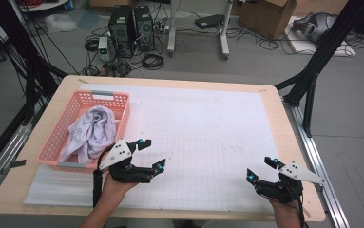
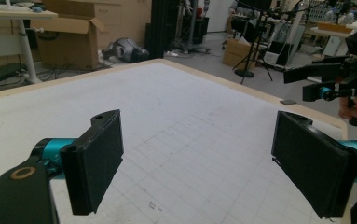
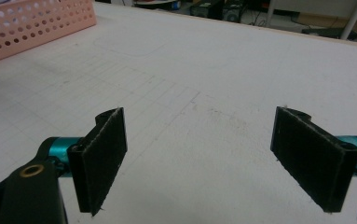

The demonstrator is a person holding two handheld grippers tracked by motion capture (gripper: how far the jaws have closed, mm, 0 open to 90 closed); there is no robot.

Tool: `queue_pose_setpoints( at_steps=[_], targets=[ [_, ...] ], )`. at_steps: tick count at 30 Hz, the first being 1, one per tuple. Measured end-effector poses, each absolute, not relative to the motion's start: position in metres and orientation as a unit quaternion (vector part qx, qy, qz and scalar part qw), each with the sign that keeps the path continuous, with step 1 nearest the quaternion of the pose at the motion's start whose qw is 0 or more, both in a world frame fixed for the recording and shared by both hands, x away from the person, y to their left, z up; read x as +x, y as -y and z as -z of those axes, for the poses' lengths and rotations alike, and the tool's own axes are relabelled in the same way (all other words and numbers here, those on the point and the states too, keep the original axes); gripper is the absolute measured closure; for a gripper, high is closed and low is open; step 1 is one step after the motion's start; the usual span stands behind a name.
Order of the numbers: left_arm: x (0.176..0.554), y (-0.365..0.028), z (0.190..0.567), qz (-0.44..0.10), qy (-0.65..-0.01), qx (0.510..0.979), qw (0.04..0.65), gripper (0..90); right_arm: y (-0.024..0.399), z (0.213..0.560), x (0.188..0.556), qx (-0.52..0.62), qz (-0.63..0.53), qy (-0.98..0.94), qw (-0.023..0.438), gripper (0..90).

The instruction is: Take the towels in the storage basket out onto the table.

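Note:
A pink perforated basket [image 1: 56,137] stands at the table's left side with a crumpled white and lilac cloth [image 1: 91,130] lying inside it. My left gripper [image 1: 152,154] hovers just right of the basket's near corner, open, nothing between its jaws. In the left gripper view its own black pads [image 2: 97,163] stand wide apart over the white gridded sheet [image 2: 176,116], and the other gripper [image 2: 334,81] shows far right. My right gripper [image 1: 262,169] is open near the front right of the table. Its pads [image 3: 102,156] frame bare sheet, with the basket [image 3: 31,23] at the top left.
A white gridded sheet [image 1: 203,137] covers most of the wooden table [image 1: 293,133]. Beyond the far edge are computer towers [image 1: 132,31], cables, cardboard boxes [image 1: 270,16] and black stand legs [image 1: 312,80] at the right.

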State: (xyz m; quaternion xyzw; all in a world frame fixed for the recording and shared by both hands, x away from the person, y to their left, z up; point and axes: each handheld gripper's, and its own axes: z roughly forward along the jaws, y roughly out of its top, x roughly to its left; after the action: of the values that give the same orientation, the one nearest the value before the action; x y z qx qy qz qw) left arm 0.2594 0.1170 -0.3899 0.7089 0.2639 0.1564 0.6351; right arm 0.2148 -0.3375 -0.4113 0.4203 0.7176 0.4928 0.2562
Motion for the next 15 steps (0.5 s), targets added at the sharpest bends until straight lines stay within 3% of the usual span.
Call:
queue_pose_setpoints(
  at_steps=[15],
  targets=[
    [0.279,-0.133,0.352,-0.182,-0.274,0.699,0.635,16.7,0.339,0.410,0.217,0.419,-0.492,-0.719,0.256,17.3]
  ],
)
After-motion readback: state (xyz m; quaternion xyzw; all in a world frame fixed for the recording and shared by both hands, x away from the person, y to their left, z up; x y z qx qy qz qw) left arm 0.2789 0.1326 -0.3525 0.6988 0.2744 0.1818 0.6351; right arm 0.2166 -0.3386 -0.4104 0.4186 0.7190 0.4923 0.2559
